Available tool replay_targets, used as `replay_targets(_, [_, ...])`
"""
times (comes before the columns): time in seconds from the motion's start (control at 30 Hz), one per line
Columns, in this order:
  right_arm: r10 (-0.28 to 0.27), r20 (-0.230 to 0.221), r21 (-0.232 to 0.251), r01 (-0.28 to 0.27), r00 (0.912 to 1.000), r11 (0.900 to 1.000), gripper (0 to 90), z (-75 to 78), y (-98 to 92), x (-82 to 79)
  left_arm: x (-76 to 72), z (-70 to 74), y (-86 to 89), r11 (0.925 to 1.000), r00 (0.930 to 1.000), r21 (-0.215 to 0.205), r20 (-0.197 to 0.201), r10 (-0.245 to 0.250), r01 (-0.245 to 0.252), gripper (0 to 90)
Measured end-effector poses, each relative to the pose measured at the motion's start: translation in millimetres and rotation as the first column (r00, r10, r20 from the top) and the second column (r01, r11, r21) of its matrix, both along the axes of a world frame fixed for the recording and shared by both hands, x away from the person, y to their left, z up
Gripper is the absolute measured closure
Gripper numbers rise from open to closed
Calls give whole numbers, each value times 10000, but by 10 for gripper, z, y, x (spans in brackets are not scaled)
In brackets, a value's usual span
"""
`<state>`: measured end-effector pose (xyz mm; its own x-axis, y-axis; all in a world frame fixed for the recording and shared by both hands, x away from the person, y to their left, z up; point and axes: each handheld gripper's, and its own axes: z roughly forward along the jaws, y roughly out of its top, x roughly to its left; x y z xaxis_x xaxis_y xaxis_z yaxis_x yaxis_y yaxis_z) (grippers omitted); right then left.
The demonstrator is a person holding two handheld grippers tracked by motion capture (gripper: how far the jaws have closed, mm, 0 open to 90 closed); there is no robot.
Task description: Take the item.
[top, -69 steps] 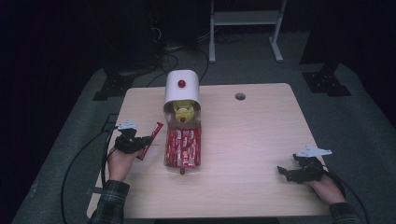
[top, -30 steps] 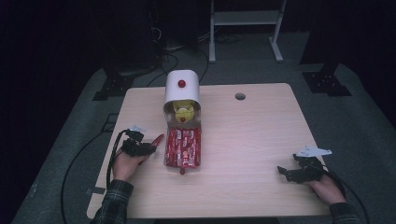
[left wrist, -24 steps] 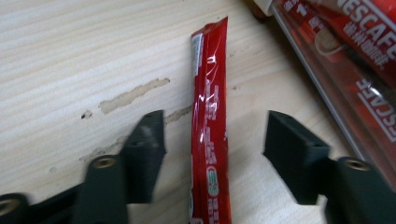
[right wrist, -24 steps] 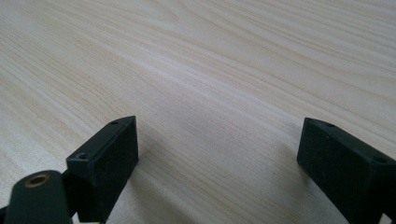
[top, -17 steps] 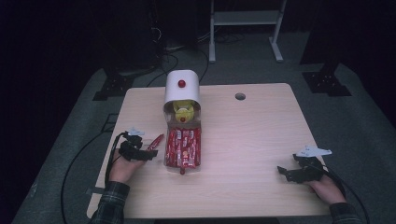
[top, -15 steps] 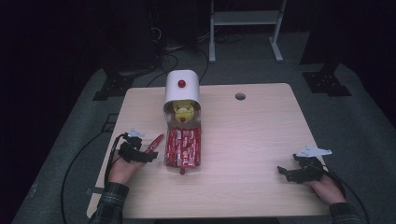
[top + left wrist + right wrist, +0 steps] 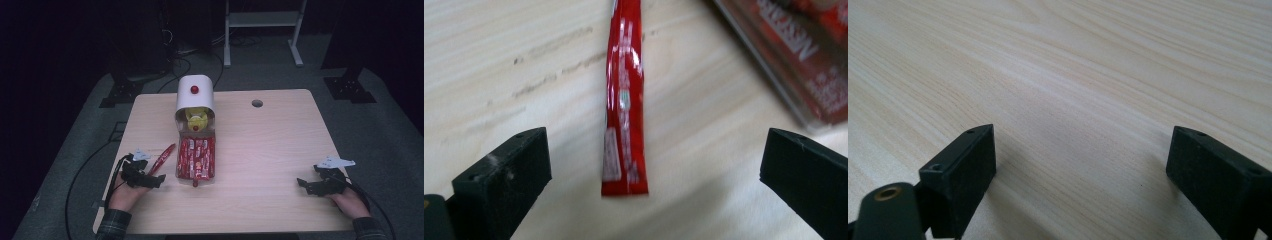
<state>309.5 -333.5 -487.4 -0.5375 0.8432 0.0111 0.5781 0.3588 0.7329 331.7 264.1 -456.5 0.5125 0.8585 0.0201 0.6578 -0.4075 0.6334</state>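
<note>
A single red sachet [image 7: 164, 156] lies flat on the wooden table [image 7: 270, 145], just left of the clear tray [image 7: 196, 159] packed with several red sachets. My left gripper [image 7: 156, 179] is open just behind the sachet's near end. In the left gripper view the sachet [image 7: 624, 100] lies on the wood between the wide-apart jaws of the left gripper [image 7: 654, 185], touching neither. My right gripper [image 7: 303, 185] rests open at the table's front right. In its own view the right gripper [image 7: 1080, 175] holds nothing over bare wood.
A white domed dispenser [image 7: 194, 92] with a red knob stands at the tray's far end, a yellow object [image 7: 196, 119] in its mouth. The tray's corner [image 7: 809, 60] sits to the upper right of the left gripper. A small round hole [image 7: 257, 103] marks the table's back.
My left gripper has drawn back toward the table's near edge, and the red sachet it carried beside the tray now lies free on the table. The right gripper has not moved.
</note>
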Motion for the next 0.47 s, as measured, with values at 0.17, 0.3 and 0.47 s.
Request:
replay_targets(0.17, [-13,-4,19,13,10000,10000,114,0,2,0,-106,-53,51,9999,10000,104,-67,11,-10,0])
replay_targets(0.3, [-10,-3,15,10,10000,10000,114,0,1,0,-162,-106,66,9997,9998,227,-214,-21,26,0])
replay_targets(0.47, [-13,-3,17,13,10000,10000,114,0,1,0,-190,-138,83,9995,9996,323,-289,47,-37,0])
